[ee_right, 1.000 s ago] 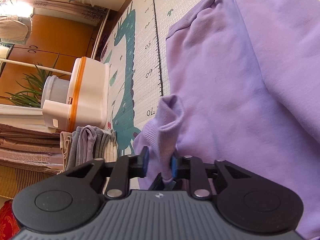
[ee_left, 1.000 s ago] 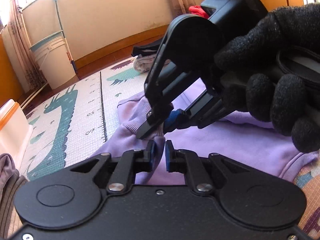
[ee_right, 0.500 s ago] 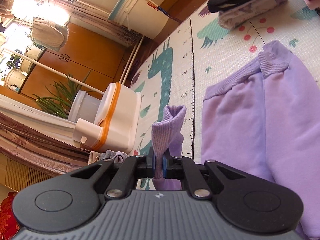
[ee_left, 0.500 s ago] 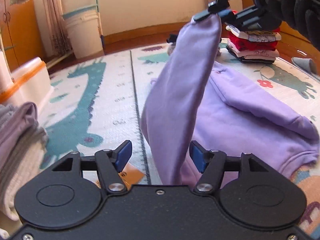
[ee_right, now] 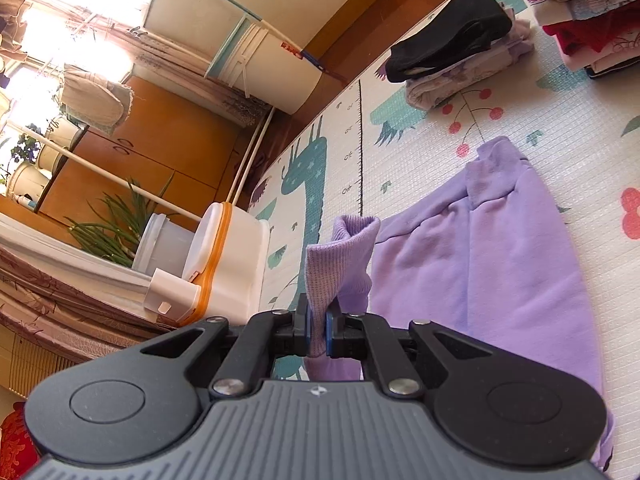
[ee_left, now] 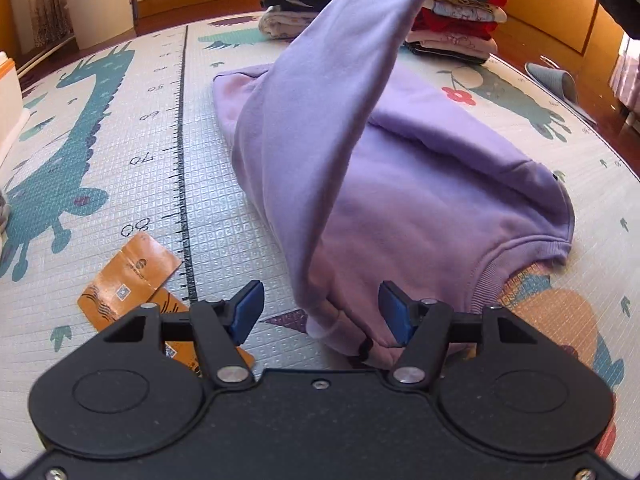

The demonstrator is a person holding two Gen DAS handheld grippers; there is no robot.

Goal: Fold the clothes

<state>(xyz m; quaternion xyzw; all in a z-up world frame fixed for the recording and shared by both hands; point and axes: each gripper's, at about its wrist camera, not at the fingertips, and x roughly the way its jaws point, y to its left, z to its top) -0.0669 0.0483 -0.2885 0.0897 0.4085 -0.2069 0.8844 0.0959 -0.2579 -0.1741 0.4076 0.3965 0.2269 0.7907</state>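
A lilac sweatshirt (ee_left: 432, 184) lies on the play mat (ee_left: 168, 184). One of its sleeves (ee_left: 328, 120) is stretched up to the top of the left wrist view, where the black right gripper holds it. In the right wrist view my right gripper (ee_right: 317, 328) is shut on the sleeve's ribbed cuff (ee_right: 340, 256), above the sweatshirt's body (ee_right: 500, 264). My left gripper (ee_left: 322, 314) stands open low over the mat. The foot of the raised sleeve hangs between its blue pads (ee_left: 248, 312) without touching them.
Orange cards (ee_left: 128, 276) lie on the mat left of the left gripper. Folded clothes stand in piles at the far edge (ee_left: 456, 20) (ee_right: 452, 52). A white box with an orange band (ee_right: 228, 260) and a grey slipper (ee_left: 554, 82) sit at the mat's sides.
My left gripper let go of the sweatshirt and opened, then tipped lower toward the mat. My right gripper pinched tighter on the cuff and carried it upward, pulling the sleeve taut.
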